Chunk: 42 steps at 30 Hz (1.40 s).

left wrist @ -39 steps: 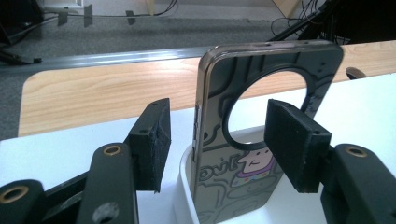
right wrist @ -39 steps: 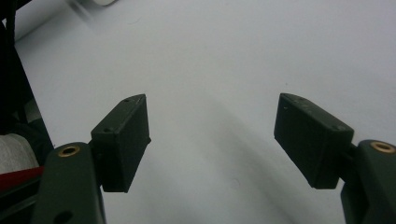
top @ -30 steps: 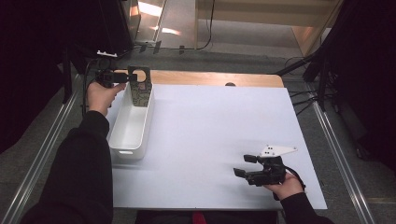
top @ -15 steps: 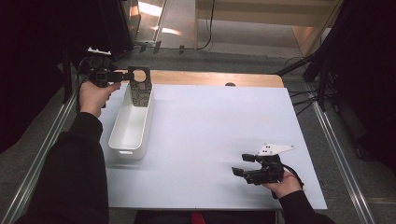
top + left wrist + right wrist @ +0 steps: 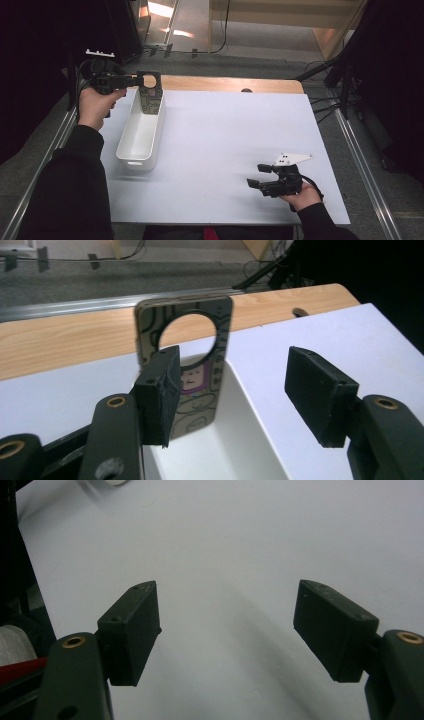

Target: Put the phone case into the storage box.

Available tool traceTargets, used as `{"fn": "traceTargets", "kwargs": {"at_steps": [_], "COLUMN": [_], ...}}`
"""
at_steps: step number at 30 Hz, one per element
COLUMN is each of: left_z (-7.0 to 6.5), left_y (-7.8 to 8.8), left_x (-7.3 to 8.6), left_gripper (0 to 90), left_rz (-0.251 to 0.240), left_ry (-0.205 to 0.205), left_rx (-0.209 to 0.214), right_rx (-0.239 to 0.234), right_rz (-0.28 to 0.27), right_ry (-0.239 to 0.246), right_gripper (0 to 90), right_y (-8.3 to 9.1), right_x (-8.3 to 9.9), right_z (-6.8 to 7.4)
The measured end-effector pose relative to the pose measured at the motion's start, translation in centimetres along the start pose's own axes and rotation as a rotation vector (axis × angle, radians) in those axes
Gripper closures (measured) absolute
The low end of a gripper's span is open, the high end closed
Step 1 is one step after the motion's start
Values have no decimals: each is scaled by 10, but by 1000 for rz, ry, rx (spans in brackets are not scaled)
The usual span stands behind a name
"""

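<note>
Patterned flat card with a round hole near its top (image 5: 150,92) stands upright at the far end of the long white plastic bin (image 5: 141,131), leaning against the end wall, on the left of the white tabletop (image 5: 225,140) in the high view. The left gripper (image 5: 117,80) hangs just beside the card's top edge, level with the hole, while the right gripper (image 5: 260,180) rests low over bare table near the front right corner, well apart from the bin. Apart from the card, the bin looks empty — its floor shows plain white.

In the left gripper view the jaws stand wide apart with nothing between them; the left pad (image 5: 160,395) sits in front of the card's (image 5: 190,365) left edge, and I cannot tell whether it touches. The card rises out of the bin (image 5: 240,440), dark squiggles and a small purple figure printed on it. If the step is a pick, the claw would do best to centre over the card's edge and close across its thin faces, below the hole.

In the right gripper view the jaws are likewise spread wide over the white surface (image 5: 225,540), holding nothing.
</note>
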<state>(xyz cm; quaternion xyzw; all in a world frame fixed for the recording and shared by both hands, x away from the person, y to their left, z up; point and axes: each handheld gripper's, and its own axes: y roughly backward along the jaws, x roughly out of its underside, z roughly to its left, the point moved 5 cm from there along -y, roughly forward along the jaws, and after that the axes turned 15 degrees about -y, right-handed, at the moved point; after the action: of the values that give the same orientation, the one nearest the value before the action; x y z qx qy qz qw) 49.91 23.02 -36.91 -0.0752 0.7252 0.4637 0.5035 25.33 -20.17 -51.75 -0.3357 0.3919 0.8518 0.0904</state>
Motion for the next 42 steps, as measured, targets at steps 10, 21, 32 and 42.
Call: {"fn": "traceTargets", "kwargs": {"at_steps": [10,21,32,42], "left_z": [-24,-49,-63,-75], "left_y": [9,19,16,18], "left_x": [1,6,19,29], "left_gripper": [371,371,371,371], "left_rz": [-1,-10,-8,-20], "left_ry": [-41,-83,-100,-114], "left_rx": [66,122,150,183], "right_rx": [14,13,10,8], "right_rz": [-6,-5,-3,7], "right_ry": [-15,-10,-4,1], "right_gripper": [258,258,258,258], "right_y": [2,5,6,4], "right_x": [-3,-4,-6,-6], "right_z": [-4,-6,-8,-8]}}
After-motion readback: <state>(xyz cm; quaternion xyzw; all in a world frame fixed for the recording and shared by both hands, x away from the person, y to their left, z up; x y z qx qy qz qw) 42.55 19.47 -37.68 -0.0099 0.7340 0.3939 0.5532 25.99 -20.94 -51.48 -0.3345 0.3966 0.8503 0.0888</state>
